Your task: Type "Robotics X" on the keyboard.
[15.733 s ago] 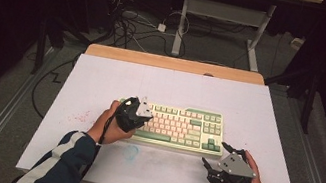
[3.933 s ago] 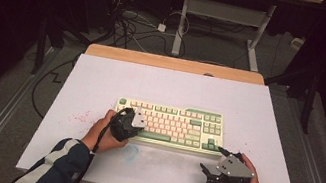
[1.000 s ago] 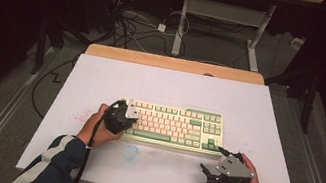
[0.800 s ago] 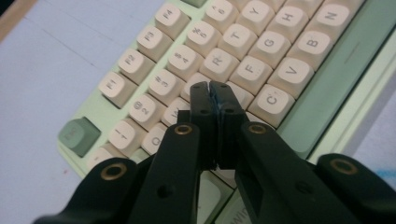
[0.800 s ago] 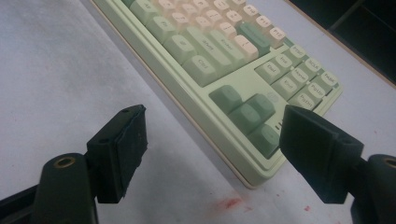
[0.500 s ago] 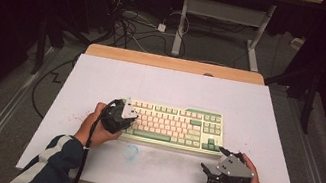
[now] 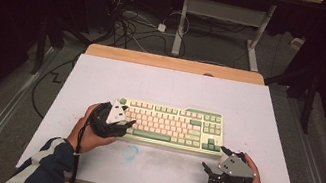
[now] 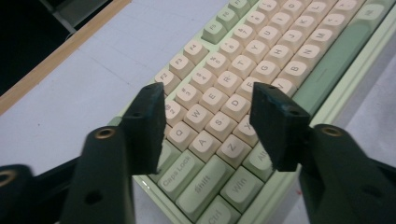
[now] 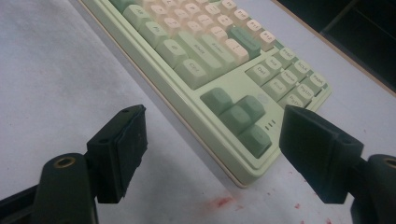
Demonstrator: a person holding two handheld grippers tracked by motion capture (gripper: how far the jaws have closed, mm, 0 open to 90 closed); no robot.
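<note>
From above, a green-and-cream keyboard lies mid-desk; the left gripper sits at its left end. Left gripper view: jaws, just opening, spread empty over the letter keys. Right gripper view: jaws wide apart near the keyboard's arrow-key corner.

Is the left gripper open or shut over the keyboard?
Open: left gripper jaws, just opening, stand apart above the keyboard, nothing between them.
</note>
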